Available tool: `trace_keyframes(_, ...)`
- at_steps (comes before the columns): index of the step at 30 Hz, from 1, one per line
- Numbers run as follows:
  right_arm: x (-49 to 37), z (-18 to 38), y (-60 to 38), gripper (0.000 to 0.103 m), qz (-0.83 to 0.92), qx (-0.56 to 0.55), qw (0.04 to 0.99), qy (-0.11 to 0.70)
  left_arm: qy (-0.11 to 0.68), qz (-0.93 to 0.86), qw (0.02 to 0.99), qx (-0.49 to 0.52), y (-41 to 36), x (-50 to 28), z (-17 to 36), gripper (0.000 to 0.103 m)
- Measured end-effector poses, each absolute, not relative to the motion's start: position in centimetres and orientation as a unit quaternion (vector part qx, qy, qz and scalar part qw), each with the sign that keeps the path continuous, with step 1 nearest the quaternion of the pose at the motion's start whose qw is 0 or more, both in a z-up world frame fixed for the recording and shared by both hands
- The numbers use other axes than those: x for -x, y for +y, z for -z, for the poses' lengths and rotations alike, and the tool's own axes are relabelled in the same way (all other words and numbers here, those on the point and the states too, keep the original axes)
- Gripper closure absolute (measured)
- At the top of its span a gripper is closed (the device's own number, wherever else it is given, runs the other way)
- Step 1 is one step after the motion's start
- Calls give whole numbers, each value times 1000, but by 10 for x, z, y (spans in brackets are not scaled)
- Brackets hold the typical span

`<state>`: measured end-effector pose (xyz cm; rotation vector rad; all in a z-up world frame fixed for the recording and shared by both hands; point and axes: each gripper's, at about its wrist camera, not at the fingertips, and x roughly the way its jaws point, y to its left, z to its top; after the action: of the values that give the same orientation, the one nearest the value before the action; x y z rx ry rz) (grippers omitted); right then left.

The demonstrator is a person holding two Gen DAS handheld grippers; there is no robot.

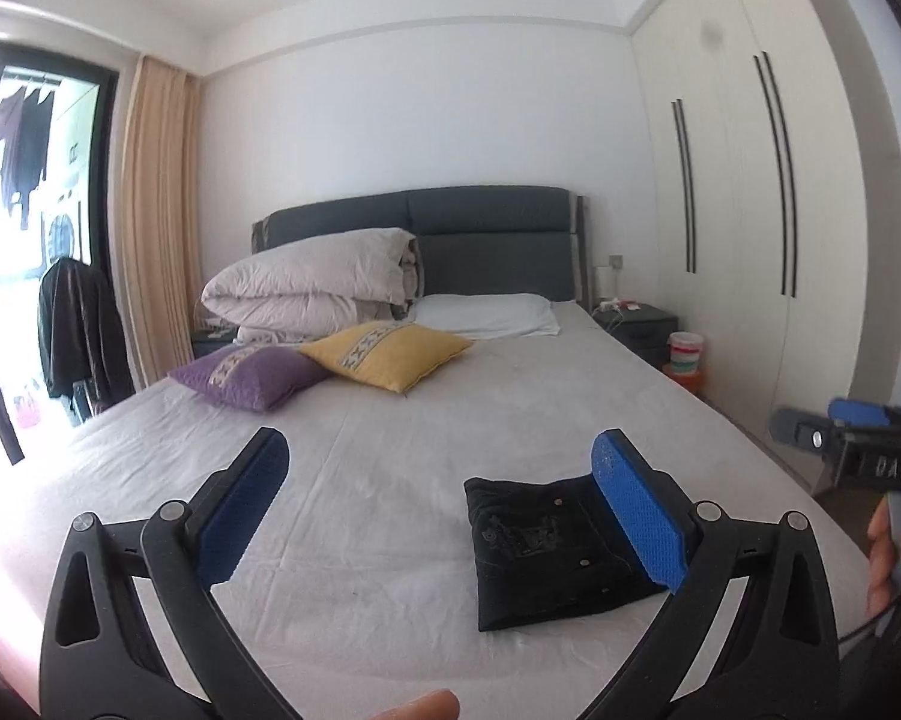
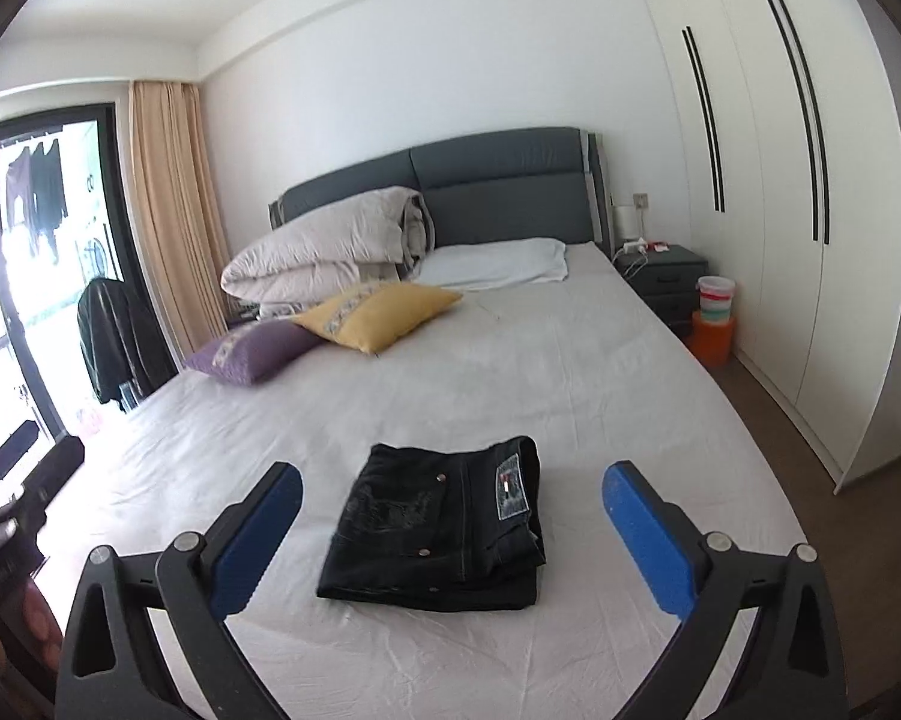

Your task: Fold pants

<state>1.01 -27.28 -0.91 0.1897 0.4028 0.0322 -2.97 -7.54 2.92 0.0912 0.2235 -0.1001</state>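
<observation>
The pants (image 2: 444, 531) lie folded on the bed (image 2: 540, 360), at 12 o'clock just ahead of the right gripper (image 2: 450, 522) and at 3 o'clock of the left gripper (image 1: 438, 504); both grippers hover spread wide, holding nothing. Black denim square, patch and rivets showing

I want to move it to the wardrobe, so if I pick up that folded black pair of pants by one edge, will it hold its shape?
Probably not. The folded black pants are stacked soft layers, so lifted by one edge they would likely sag and unfold. The denim-like cloth looks thick, so fairly heavy and not slippery.
</observation>
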Motion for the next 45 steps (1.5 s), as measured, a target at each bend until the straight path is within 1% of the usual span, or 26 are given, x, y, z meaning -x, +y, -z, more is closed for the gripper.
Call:
trace_keyframes(4, 13, -12, -269, 0, -17, -87, 981, 170, 101, 34, 992, -65, -78, 56, -41, 0)
trace_keyframes(10, 34, -26, -259, 0, -18, -62, 986, 153, 149, 27, 987, -50, -74, 62, -45, 0)
trace_keyframes(14, 35, -16, -258, 0, 5, -59, 981, 184, 206, 26, 978, -39, -77, 52, -27, 0)
trace_keyframes(18, 26, 8, -265, 0, 45, -76, 965, 247, 270, 22, 962, -35, -85, 42, -1, 0)
trace_keyframes(23, 20, 37, -276, 0, 70, -105, 944, 305, 320, 29, 946, -26, -93, 31, 27, 0)
trace_keyframes(31, 17, 57, -270, 0, 75, -86, 938, 326, 366, 32, 930, -23, -97, 11, 56, 0)
trace_keyframes(45, 11, 64, -246, 0, 53, -66, 937, 338, 389, 34, 920, -18, -93, 1, 73, 0)
